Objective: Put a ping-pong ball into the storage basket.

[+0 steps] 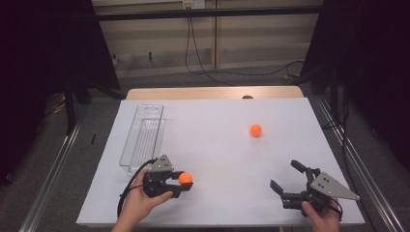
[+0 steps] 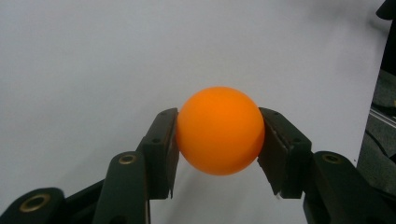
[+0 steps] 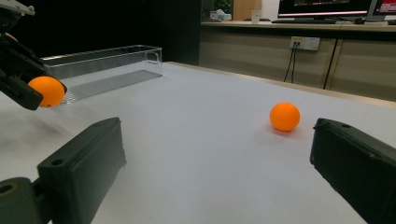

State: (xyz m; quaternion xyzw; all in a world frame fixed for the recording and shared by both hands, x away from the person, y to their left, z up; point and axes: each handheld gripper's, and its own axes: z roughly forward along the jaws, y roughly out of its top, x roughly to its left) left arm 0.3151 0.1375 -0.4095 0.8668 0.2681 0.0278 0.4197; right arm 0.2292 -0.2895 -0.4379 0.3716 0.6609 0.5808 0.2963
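High view: above my side of the white table [image 1: 217, 159], facing forward and down, far off.
Left gripper view: along my left gripper [image 2: 217, 135], very near the held ball [image 2: 219, 130].
Right gripper view: low, level across the table.
Shared: held ball, loose ball [image 3: 285, 116], clear tray [image 1: 143, 137].

So the left gripper [image 1: 181, 186] is down near the front edge of the white table [image 1: 217, 159], left of the middle, jaws clamped on an orange ball [image 1: 185, 178]. Just behind it, along the left edge, sits a clear plastic tray [image 1: 143, 137], long side running front to back. The right gripper [image 1: 289, 180] hangs by the front right corner with jaws spread wide, nothing between them. A second orange ball [image 1: 256, 130] lies loose toward the back right, well apart from both.
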